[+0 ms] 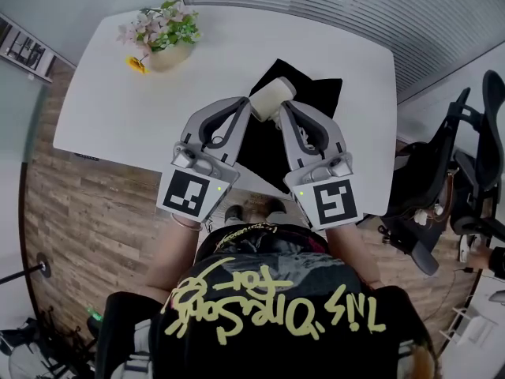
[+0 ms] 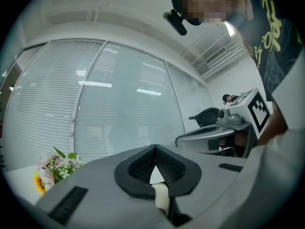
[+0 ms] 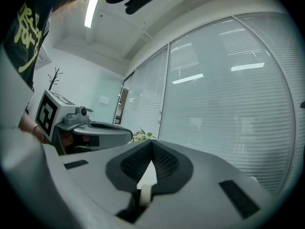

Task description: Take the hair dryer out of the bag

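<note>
Left gripper (image 1: 248, 106) and right gripper (image 1: 286, 110) both shut, empty, flanking the cream hair dryer (image 1: 272, 97) atop or half inside the black bag (image 1: 319, 93) by the surface's (image 1: 118, 93) near edge; any further grasp needs the jaws reopened.

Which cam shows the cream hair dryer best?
Head view. The cream plastic hair dryer stands out clearly there against the black fabric bag. The left gripper view shows only a cream sliver below its closed jaws. The right gripper view shows the same. It is probably the dryer in both, with too little showing to judge.
</note>
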